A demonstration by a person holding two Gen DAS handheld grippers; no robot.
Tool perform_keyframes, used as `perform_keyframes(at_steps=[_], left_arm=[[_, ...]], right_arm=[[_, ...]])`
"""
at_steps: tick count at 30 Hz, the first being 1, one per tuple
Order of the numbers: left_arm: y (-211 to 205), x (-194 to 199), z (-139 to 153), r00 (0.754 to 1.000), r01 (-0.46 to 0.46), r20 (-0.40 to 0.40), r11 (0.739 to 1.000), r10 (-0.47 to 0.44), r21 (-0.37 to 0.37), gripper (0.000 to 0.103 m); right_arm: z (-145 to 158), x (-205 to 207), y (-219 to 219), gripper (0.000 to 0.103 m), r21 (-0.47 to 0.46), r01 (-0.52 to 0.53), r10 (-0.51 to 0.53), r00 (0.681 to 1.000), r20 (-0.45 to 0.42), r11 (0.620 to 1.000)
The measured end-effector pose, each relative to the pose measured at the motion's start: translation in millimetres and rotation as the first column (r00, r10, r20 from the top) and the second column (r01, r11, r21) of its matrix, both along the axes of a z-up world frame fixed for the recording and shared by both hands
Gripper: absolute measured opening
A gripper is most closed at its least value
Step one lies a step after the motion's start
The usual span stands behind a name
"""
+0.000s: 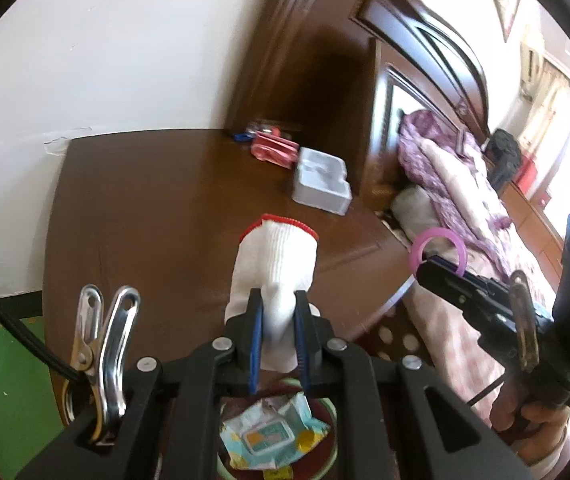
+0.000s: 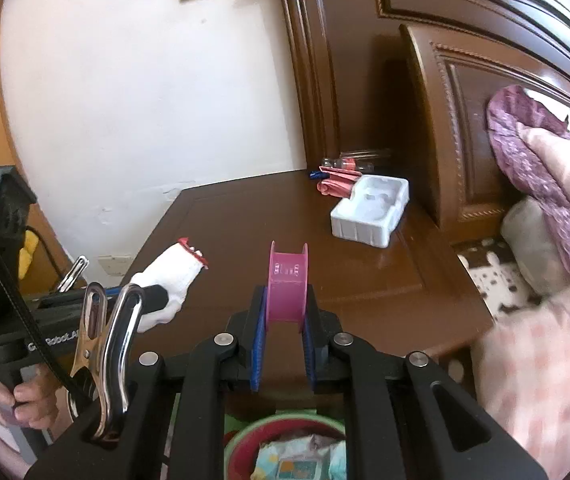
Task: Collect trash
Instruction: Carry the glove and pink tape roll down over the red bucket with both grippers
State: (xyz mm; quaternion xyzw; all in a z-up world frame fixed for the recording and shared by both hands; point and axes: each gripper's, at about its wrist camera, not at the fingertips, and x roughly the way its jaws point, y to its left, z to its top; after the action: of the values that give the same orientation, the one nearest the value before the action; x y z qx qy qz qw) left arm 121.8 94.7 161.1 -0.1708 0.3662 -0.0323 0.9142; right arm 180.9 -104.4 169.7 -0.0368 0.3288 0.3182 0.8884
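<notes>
Two hand-held tools carrying trash above a bin. The left tool (image 1: 279, 320), at six o'clock in its own view, is nearly closed on a white knit glove (image 1: 275, 268) with a red cuff, its pads pinching the finger end so the cuff points away toward twelve o'clock. The right tool (image 2: 285, 320) is likewise nearly closed on a pink spool (image 2: 287, 292), held upright by its two flanges; in the left view it appears at three o'clock. Below both tools, at six o'clock, sits a green-rimmed bin (image 2: 285, 426) already holding a wet-wipe packet (image 1: 273, 428). On the brown surface (image 1: 165, 200), toward one o'clock, a white foam tray (image 2: 369, 212) and a cluster of red wrappers (image 2: 337, 184) remain uncollected; a bed (image 2: 545, 240) lies at three o'clock. Judged step: delivery to the bin. To do it well, each tool should be centred over the bin mouth before its grip is released, the limp glove lowered enough that its cuff clears the rim, and the spool dropped low so that it cannot bounce or roll out.
</notes>
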Motion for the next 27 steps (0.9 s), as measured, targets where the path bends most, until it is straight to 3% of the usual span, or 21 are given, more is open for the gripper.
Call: perform_keyframes(at_steps=[6,11,19,22,27], left_arm=[[-22,-44,-2,0.999,0.053,-0.009,0.998,-0.053,0.028,0.014],[-42,-73,-13,0.994,0.110,-0.019,0.993,-0.110,0.038,0.014],[-81,-99,-63,0.974,0.218,-0.083,0.974,-0.213,0.067,0.014],[-96,-101,-85,0.965,0.250,-0.104,0.963,-0.239,0.103,0.015],[-109,-97,-121,0.952,0.283,-0.150,0.954,-0.267,0.101,0.015]], right_arm=[[1,-46,-30,0.016,0.003,0.018,-0.018,1.000,-0.007,1.000],[-18,-75,-45,0.016,0.002,0.029,-0.029,0.999,-0.041,1.000],[-80,-109,-57,0.016,-0.017,0.067,-0.068,0.992,-0.109,0.998],[-107,-114,-62,0.016,-0.025,0.094,-0.096,0.984,-0.151,0.995],[-138,-118,-69,0.016,-0.007,0.115,-0.114,0.968,-0.224,0.993]])
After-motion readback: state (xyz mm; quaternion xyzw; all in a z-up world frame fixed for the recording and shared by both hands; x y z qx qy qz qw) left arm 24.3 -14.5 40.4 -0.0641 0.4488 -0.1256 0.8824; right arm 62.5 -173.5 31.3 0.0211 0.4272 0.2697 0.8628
